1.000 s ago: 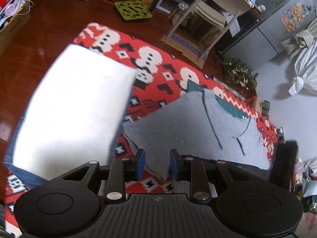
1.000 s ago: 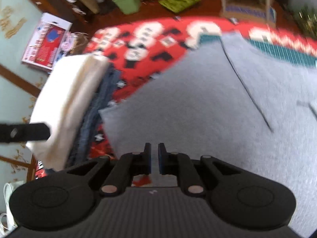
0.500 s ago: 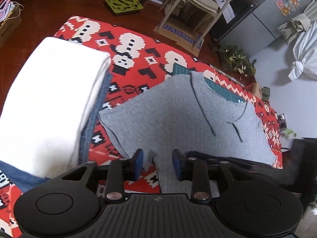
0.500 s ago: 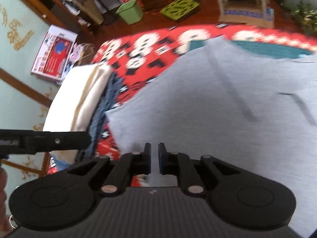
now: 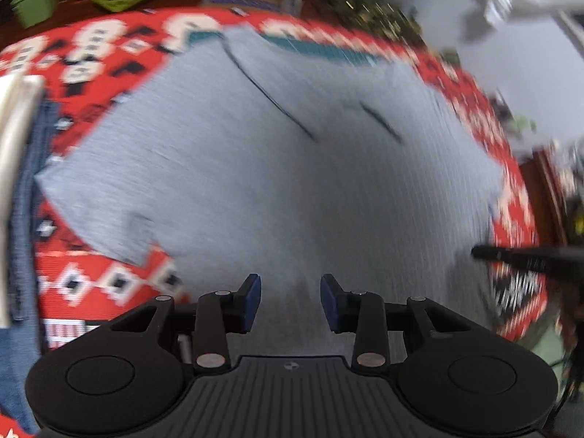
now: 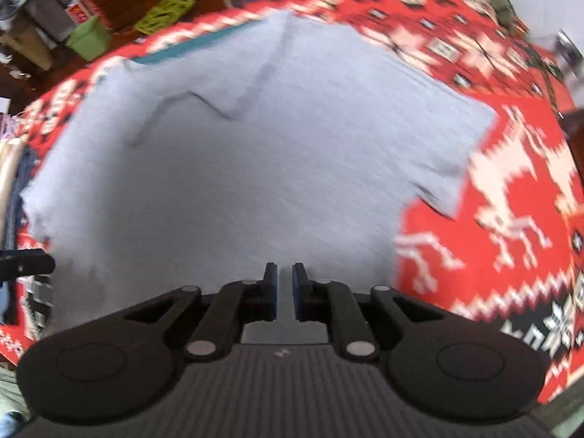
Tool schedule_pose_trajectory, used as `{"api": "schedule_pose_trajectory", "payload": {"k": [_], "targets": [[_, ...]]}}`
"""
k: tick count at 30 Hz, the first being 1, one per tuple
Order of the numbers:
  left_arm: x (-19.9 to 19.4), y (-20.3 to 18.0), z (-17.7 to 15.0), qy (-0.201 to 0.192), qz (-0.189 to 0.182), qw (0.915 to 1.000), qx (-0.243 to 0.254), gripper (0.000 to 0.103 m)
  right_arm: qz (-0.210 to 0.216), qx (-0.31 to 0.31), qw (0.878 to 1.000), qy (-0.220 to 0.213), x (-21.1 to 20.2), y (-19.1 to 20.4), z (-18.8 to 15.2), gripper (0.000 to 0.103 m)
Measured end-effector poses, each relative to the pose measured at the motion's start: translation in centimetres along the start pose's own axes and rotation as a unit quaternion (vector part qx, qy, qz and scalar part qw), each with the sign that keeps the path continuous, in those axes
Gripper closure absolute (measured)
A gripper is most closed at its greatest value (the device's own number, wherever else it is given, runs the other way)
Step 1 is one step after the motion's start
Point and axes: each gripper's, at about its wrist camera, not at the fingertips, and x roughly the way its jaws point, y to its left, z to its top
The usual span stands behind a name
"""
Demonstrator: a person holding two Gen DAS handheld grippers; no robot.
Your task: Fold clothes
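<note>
A grey T-shirt [image 5: 277,168] lies spread flat on a red patterned blanket [image 5: 109,277], its collar toward the far side. My left gripper [image 5: 290,299] hovers open over the shirt's near hem with nothing between its fingers. My right gripper [image 6: 284,286] hangs over the near part of the same shirt [image 6: 255,182], its jaws drawn almost together with only a thin slit and no cloth in them. Each gripper shows at the edge of the other's view: the right gripper [image 5: 529,259] and the left gripper [image 6: 25,264]. Both views are motion-blurred.
A stack of folded clothes [image 5: 14,153], white on top of denim, sits at the blanket's left edge. Green bins [image 6: 87,38] and furniture stand on the wooden floor beyond. A white reindeer pattern [image 6: 511,197] marks the blanket [image 6: 474,73] right of the shirt.
Both views have swung right and moved in over the grey shirt; the folded stack has slid to the left edge. The left jaws stand slightly wider; the right jaws are unchanged.
</note>
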Motion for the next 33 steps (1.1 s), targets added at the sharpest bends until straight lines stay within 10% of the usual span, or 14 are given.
{"api": "schedule_pose_trajectory", "payload": {"k": [17, 33], "targets": [[1.7, -2.0, -6.8, 0.110, 0.031, 0.9918, 0.057, 0.068, -0.009, 0.015, 0.998, 0.057, -2.1, -4.0, -8.8, 0.092], [4.5, -9.7, -6.5, 0.058, -0.024, 0.9854, 0.158, 0.082, -0.001, -0.042, 0.997, 0.064, -1.1, 1.8, -8.6, 0.093]]}}
